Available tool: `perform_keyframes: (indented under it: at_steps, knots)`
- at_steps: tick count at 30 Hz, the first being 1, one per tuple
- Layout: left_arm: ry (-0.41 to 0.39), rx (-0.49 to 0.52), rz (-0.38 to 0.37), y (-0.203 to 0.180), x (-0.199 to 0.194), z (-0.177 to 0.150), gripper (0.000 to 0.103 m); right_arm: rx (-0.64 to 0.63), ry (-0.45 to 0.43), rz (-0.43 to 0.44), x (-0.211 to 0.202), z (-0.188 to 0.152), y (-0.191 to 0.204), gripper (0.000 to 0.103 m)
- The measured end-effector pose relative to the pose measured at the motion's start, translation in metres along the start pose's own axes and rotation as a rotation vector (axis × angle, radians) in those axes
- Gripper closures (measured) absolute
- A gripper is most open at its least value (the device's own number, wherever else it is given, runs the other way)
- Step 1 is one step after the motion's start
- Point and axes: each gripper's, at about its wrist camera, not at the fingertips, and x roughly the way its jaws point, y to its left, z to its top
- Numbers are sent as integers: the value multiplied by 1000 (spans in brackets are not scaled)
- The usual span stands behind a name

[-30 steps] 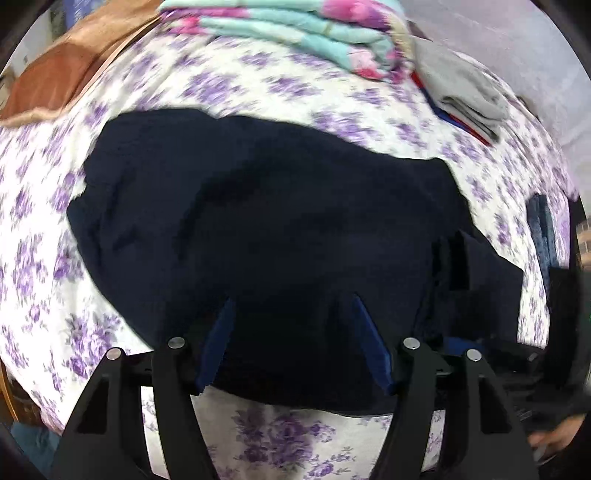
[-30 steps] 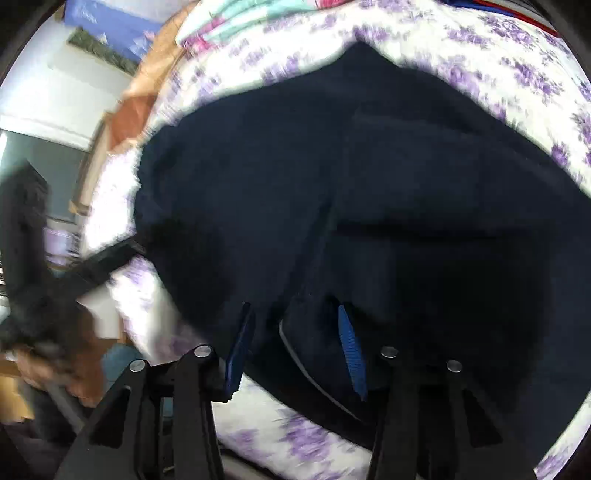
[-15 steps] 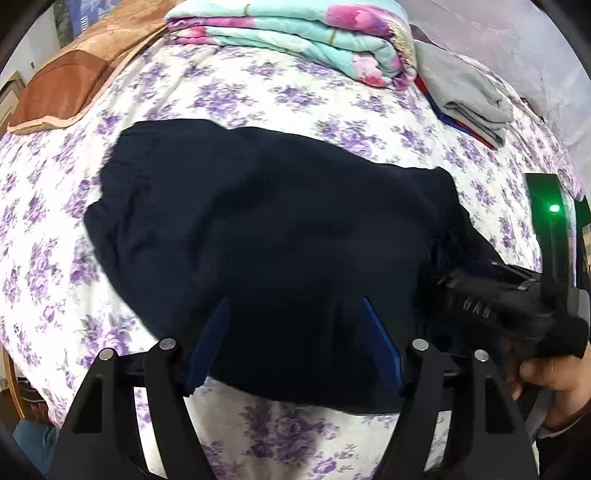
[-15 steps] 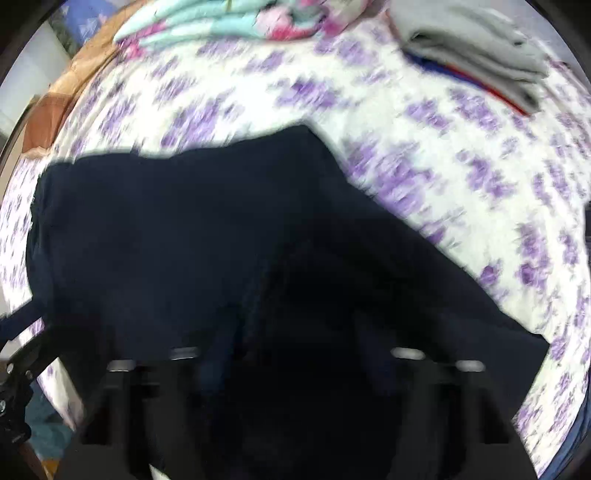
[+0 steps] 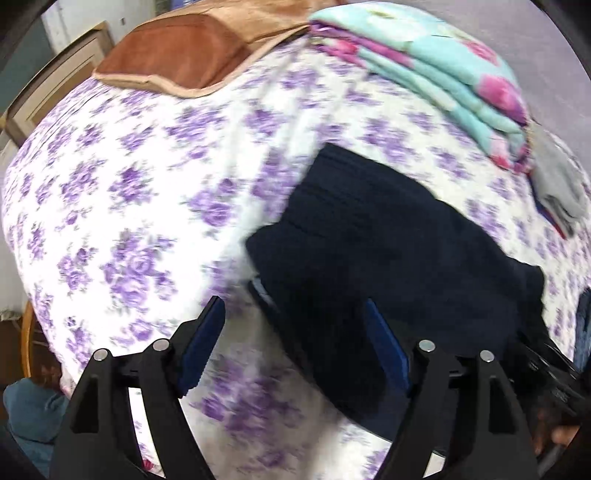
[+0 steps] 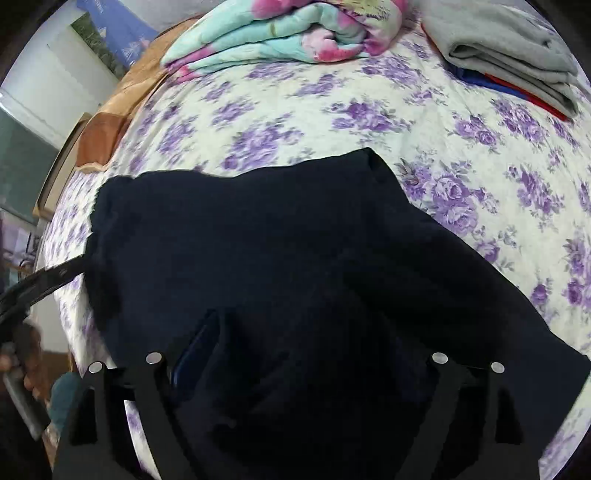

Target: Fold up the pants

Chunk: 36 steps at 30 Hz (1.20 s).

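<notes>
A bed in a purple-flowered sheet stands against a pale wall bearing a blue poster.

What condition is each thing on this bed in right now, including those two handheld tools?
Dark pants: lying in a folded bundle on the bedsheet.
Left tool: open, holding nothing, at the pants' edge.
Right tool: over the pants; fingers lost against dark cloth, grip unclear.
Floral blanket: folded, at the far side.
Grey garment: folded, stacked on other clothes.
Brown pillow: lying flat.
</notes>
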Motion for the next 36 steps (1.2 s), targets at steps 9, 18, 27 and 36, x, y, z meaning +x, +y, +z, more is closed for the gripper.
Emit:
perform_keyframes:
  at_steps: [9, 18, 27, 36]
  knots:
    - [134, -69, -85, 27, 10, -12, 28, 6, -86, 9, -81, -63, -44, 69]
    - [173, -107, -149, 17, 34, 1, 46, 46, 121, 72, -24, -89, -54, 57]
    - [203, -138, -240, 12, 63, 16, 29, 173, -37, 55, -84, -102, -99, 36]
    - [76, -34, -141, -30, 25, 17, 69, 183, -70, 66, -85, -108, -98, 35]
